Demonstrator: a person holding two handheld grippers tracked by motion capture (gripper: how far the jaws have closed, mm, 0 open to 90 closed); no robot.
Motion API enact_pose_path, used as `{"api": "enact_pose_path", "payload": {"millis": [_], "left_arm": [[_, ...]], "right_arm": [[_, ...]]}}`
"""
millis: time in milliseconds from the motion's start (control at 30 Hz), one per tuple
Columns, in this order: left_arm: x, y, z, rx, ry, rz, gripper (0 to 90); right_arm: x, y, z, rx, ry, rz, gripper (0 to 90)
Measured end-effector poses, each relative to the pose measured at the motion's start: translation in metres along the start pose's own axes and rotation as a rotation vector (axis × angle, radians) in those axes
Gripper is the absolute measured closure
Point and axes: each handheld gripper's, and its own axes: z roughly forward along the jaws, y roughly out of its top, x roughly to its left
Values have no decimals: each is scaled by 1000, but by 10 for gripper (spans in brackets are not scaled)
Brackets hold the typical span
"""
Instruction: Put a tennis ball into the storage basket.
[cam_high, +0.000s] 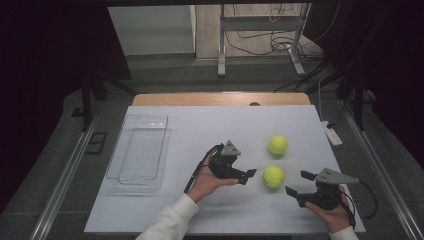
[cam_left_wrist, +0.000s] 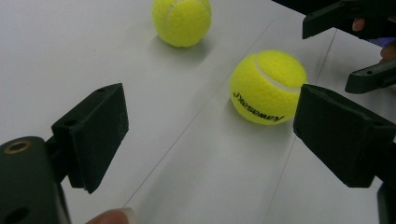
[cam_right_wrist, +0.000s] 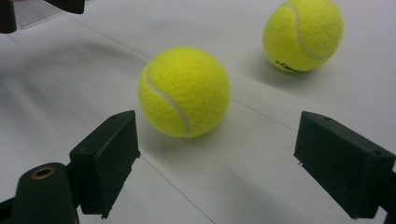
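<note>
— Starting at the left gripper: how do its jaws stand?

— Spread wide, with nothing between them. It sits low over the white table, aimed to the right at the nearer tennis ball. In the left gripper view that ball lies just ahead, close to the right-hand jaw but not touching it.

— And the right gripper?

— Jaws apart too, empty. It faces left from the other side, so the nearer tennis ball lies between the two grippers. In the right gripper view the ball rests on the table just beyond the gap of the jaws, clear of both.

— Is either gripper touching it?

— No, both stop short.

— What else lies around?

— A second tennis ball sits a little farther back on the table, near the first but apart from it. Well off to the left lies a clear plastic tray, flat on the table.
</note>
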Motion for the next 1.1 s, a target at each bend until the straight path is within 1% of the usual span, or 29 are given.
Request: {"api": "enact_pose_path", "payload": {"millis": [267,533,633,867,1000,1033,1100], "left_arm": [[0,5,4,-1,-8,0,114],[-5,13,11,4,-17,13,115],[-6,15,13,2,-21,11,115],[-6,17,18,13,-21,8,115],[-7,19,21,20,-24,14,116],[-7,20,22,19,-25,9,116],[-8,20,25,25,-27,13,116]], "right_arm": [[0,0,0,-2,-5,-1,141],[0,0,0,-1,-3,0,141],[-1,0,0,0,-3,2,141],[-1,-1,0,1,-4,6,141],[-1,-1,0,2,-4,6,141],[-1,-1,0,2,-5,6,141],[-1,-1,0,1,-5,6,141]]}}
